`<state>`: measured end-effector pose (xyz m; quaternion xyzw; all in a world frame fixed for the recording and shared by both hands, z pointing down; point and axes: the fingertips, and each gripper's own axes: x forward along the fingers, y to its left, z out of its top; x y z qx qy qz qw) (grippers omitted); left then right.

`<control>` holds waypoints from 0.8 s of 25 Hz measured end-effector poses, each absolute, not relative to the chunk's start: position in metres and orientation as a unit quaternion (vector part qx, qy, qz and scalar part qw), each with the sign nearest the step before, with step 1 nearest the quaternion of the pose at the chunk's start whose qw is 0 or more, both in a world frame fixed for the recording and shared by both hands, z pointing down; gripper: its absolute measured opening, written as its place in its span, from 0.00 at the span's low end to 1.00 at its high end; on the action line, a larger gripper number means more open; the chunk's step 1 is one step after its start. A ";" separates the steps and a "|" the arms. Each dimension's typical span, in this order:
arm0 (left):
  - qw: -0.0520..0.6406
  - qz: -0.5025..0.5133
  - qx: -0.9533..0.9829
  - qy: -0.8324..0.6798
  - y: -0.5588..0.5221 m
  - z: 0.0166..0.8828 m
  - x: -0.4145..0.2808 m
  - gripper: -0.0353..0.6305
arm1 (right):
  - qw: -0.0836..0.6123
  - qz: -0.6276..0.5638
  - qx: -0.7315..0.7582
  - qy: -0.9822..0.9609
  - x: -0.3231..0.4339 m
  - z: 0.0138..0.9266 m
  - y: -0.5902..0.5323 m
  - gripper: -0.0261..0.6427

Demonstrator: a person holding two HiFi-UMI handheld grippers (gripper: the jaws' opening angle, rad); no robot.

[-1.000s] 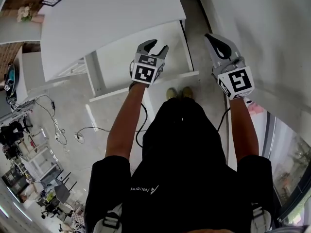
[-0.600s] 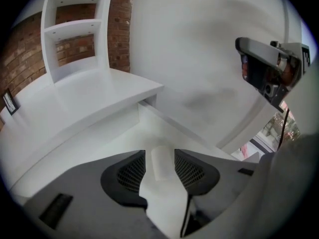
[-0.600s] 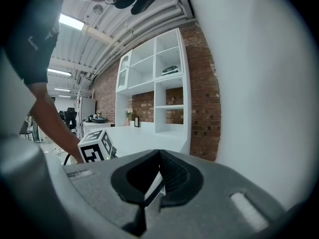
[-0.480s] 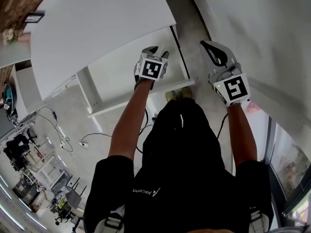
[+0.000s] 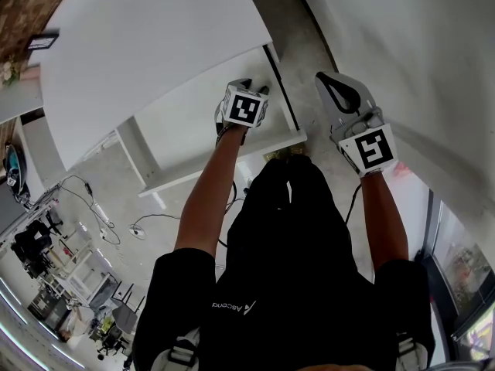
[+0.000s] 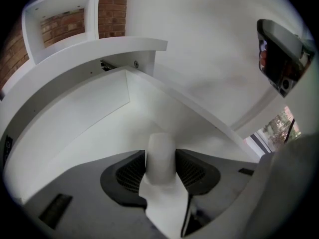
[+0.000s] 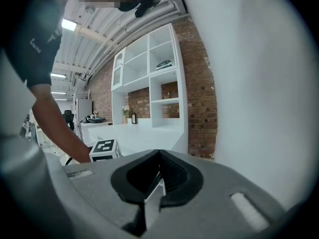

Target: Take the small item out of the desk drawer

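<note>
The white desk [image 5: 155,45] has its drawer [image 5: 193,130] pulled out below the top. My left gripper [image 5: 251,87] reaches down into the drawer's right end. In the left gripper view the drawer's white walls [image 6: 89,118] surround the left gripper [image 6: 160,158], whose jaws are shut on a small white cylindrical item [image 6: 160,151]. My right gripper [image 5: 326,81] hangs to the right of the drawer, close to the wall, apart from the desk. Seen from its own camera, the right gripper [image 7: 158,158] is shut, its jaws closed with nothing between them.
A plain white wall [image 5: 402,37] runs along the right. Cables [image 5: 116,222] lie on the floor left of the person's legs. White shelves [image 7: 149,68] against a brick wall [image 7: 199,83] stand beyond the desk. A dark object [image 6: 281,59] shows at the left gripper view's upper right.
My left gripper has gone deeper into the drawer and its jaws, spread a second ago, have come together. The right gripper has stayed beside the wall.
</note>
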<state>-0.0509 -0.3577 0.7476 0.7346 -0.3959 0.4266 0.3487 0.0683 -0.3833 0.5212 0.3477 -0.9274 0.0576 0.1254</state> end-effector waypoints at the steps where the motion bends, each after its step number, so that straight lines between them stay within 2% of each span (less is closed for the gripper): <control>1: 0.350 0.425 0.736 -0.395 -0.359 0.747 -0.050 0.33 | 0.123 0.058 0.348 -0.927 0.069 0.522 -0.384 0.04; 10: 0.336 0.406 0.743 -0.413 -0.355 0.723 -0.053 0.32 | 0.116 0.059 0.348 -0.928 0.066 0.521 -0.380 0.04; 20: 0.286 0.314 0.782 -0.456 -0.350 0.615 -0.071 0.30 | 0.084 0.031 0.332 -0.939 0.035 0.473 -0.367 0.04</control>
